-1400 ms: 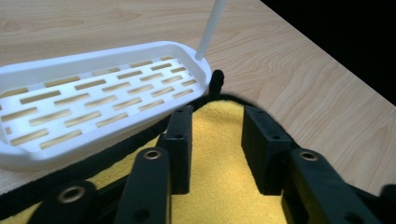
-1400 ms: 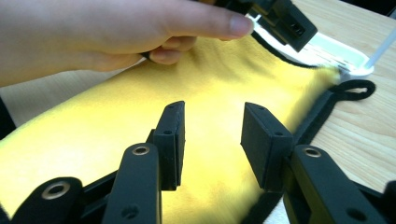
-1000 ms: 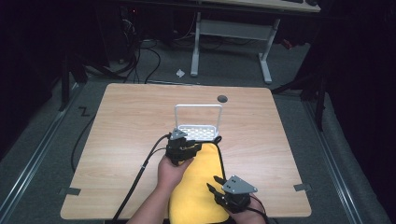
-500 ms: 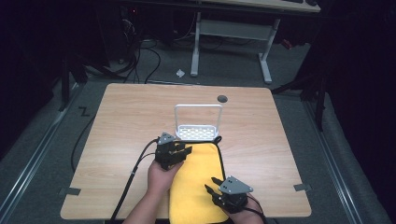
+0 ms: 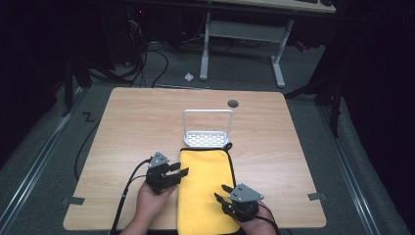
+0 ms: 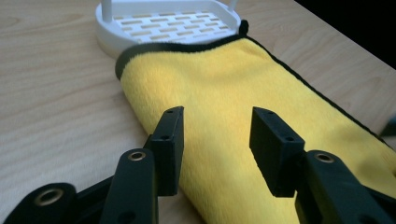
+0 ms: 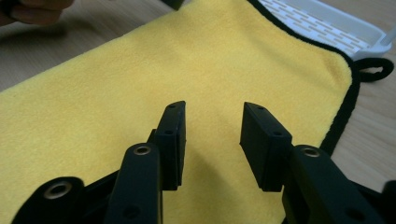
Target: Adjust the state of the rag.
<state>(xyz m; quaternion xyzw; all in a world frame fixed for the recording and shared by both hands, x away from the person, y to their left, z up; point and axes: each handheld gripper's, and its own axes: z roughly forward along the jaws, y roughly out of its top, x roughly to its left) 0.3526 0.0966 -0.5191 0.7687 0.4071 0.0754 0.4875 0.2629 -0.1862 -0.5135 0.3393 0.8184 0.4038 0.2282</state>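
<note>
Hovering spread, both black tongs [image 6: 215, 140] [image 7: 211, 140] flank fuzzy yellow cloth [image 5: 204, 188] beside slotted white tray [image 5: 206, 139].

A light wooden table [image 5: 137, 127] carries 2 things: a yellow cloth [image 5: 203, 191] with black edging lying flat at the near edge, and a white slotted rack [image 5: 207, 138] touching the cloth's far end.
</note>
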